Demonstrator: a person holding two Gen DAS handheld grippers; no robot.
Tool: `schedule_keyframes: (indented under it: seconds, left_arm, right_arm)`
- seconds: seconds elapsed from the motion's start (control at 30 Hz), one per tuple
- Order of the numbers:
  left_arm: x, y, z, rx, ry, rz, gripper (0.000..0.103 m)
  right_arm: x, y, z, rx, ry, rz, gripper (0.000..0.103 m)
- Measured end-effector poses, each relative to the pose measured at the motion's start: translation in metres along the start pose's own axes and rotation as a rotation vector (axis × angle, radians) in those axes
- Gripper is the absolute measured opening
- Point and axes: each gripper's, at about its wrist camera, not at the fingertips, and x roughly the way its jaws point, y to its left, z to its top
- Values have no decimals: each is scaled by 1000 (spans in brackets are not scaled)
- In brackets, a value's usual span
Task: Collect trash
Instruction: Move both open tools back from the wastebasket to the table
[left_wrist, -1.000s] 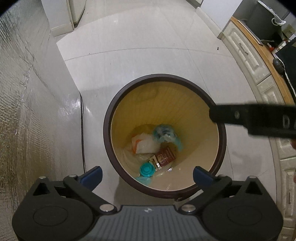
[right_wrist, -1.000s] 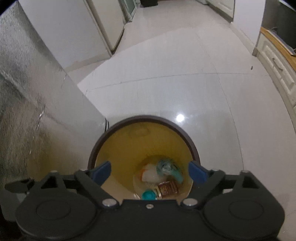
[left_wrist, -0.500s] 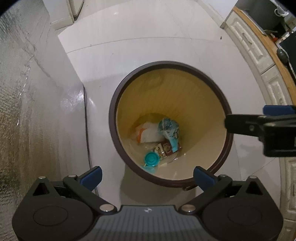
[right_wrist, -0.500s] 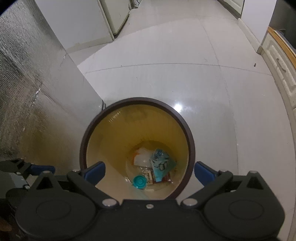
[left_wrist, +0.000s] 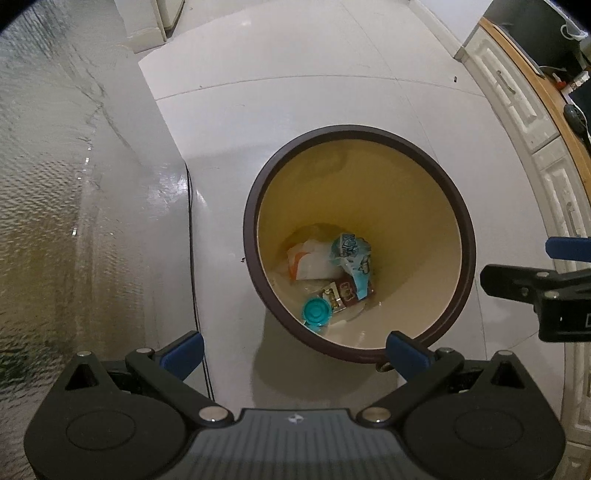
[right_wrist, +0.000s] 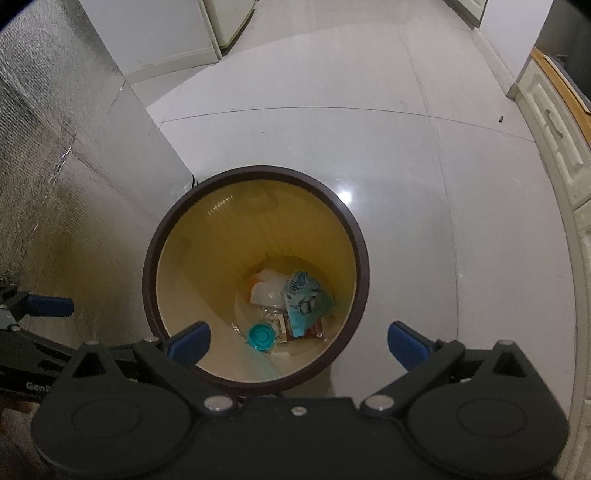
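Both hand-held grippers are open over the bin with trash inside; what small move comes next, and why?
Probably lift both away from the bin to look for more trash. The left hand-held gripper and right hand-held gripper hold nothing, and the wrappers and teal lid already lie at the bottom.

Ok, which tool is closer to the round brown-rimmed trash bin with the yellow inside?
Right. The right tool hangs open almost directly above the brown-rimmed bin, its near rim between the fingers. The left tool sits off to the bin's side, over the floor.
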Motion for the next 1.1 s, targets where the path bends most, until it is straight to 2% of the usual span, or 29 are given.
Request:
schedule_keyframes:
  seconds: [0.3, 0.67, 1.1]
  left_arm:
    - [-30, 0, -4, -7, -24, 24, 103]
    - [-87, -2, -13, -32, -98, 29, 103]
    - [-168, -22, -37, 23, -238, 25, 103]
  right_arm:
    - [-25, -5, -9, 13, -21, -10, 103]
    - [-75, -7, -24, 24, -72, -15, 103]
    - [-167, -19, -45, 77, -218, -30, 103]
